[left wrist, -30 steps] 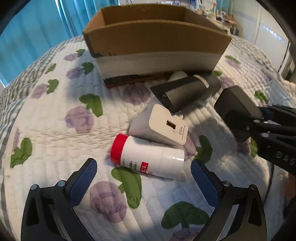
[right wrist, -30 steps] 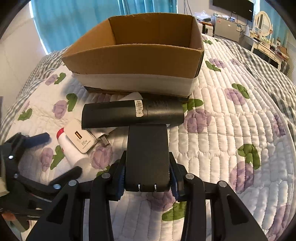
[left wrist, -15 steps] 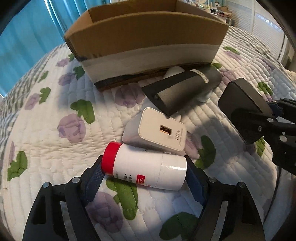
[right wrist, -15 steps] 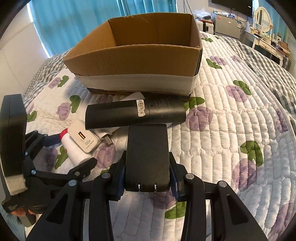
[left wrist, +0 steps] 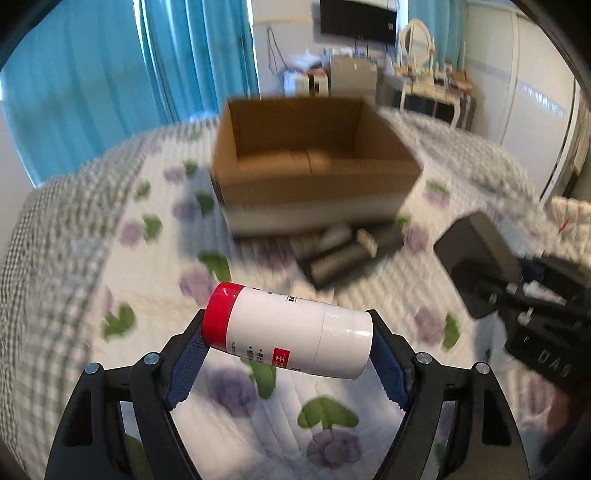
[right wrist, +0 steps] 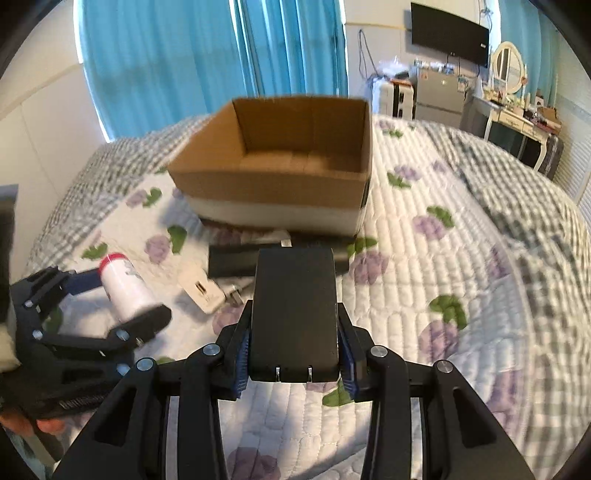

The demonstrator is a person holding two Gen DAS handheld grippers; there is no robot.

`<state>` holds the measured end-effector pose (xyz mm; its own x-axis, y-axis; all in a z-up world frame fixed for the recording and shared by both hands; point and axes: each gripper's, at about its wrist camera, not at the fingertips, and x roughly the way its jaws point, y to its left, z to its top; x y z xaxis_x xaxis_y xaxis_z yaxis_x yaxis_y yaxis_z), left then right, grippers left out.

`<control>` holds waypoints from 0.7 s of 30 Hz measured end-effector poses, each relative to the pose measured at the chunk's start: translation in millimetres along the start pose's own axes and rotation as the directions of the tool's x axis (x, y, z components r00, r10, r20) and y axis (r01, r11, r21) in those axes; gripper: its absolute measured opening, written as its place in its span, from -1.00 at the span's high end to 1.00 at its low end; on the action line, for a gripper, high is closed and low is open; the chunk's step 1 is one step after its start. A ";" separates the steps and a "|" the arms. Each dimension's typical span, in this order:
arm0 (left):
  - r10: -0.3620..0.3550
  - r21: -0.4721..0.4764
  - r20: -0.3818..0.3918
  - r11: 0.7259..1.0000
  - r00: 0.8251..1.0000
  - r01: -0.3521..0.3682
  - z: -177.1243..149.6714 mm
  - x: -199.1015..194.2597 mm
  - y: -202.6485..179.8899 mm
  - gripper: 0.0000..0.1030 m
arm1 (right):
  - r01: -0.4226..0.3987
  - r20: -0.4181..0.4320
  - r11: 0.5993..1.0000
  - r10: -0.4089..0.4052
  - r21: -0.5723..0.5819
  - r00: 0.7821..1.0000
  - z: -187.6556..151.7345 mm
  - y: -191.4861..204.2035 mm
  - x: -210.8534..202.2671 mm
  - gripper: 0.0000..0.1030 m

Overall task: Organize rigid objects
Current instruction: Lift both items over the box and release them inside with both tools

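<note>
Bedroom scene: quilted floral bedspread fills both views, teal curtains behind, wall TV and a dresser with an oval mirror at the far right.

Open cardboard box sits on the quilt mid-frame, flaps up, a white band along its lower front; nothing shows inside it from either camera. Both views are motion-blurred.

Left gripper is clenched on a white bottle with a red cap. Bottle lies crosswise between the blue pads, cap end at the left pad, base end at the right pad, lifted clear of the quilt. Right wrist view confirms it: bottle up off the bed at lower left.

Right gripper is clamped on a black rectangular block, pads pressing its two long sides, block pointing forward toward the box and also held above the quilt. From the left wrist view that block shows at the right edge.

On the quilt: a long dark bar-shaped item lying just in front of the box, parallel to its front wall, with a white cylinder partly under it. A white USB charger lies near the bar's left end, prongs toward the right gripper. Charger isn't visible from the left wrist.
</note>
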<state>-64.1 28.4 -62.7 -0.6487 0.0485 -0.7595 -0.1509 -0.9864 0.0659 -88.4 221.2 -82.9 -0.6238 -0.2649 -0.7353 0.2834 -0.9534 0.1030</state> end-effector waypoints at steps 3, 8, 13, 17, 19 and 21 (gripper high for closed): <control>-0.005 0.000 0.072 1.000 0.997 0.005 34.1 -21.3 6.0 -0.59 | -0.007 0.039 1.000 0.007 -0.010 0.999 18.9 -0.3 -15.4 0.26; -0.044 -0.023 0.150 0.999 0.988 0.048 101.2 -34.0 19.4 -0.59 | 0.005 0.135 0.998 0.003 -0.057 0.991 71.1 -0.7 -48.1 0.26; -0.022 -0.037 0.168 0.999 0.986 0.028 169.5 -9.6 24.8 -0.59 | 0.034 0.223 0.994 -0.011 -0.099 0.975 133.0 -4.1 -63.0 0.26; -0.024 -0.066 0.128 0.997 0.992 0.033 203.5 34.9 28.8 -0.59 | 0.026 0.255 0.995 -0.001 -0.093 0.967 177.8 -11.7 -45.3 0.26; -0.003 -0.066 0.102 0.998 0.995 0.010 209.9 61.0 26.1 -0.59 | 0.042 0.262 0.996 -0.019 -0.084 0.965 196.5 -14.8 -25.9 0.26; 0.007 -0.057 0.066 0.998 0.998 -0.003 207.4 87.2 20.3 -0.59 | 0.037 0.253 0.997 -0.018 -0.074 0.967 207.8 -17.8 -5.5 0.26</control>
<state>-278.4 45.3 6.6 -0.6978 0.0517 -0.7145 -0.1057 -0.9939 0.0312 -241.3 209.7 58.5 -0.7925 -0.2759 -0.5439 0.3128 -0.9495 0.0257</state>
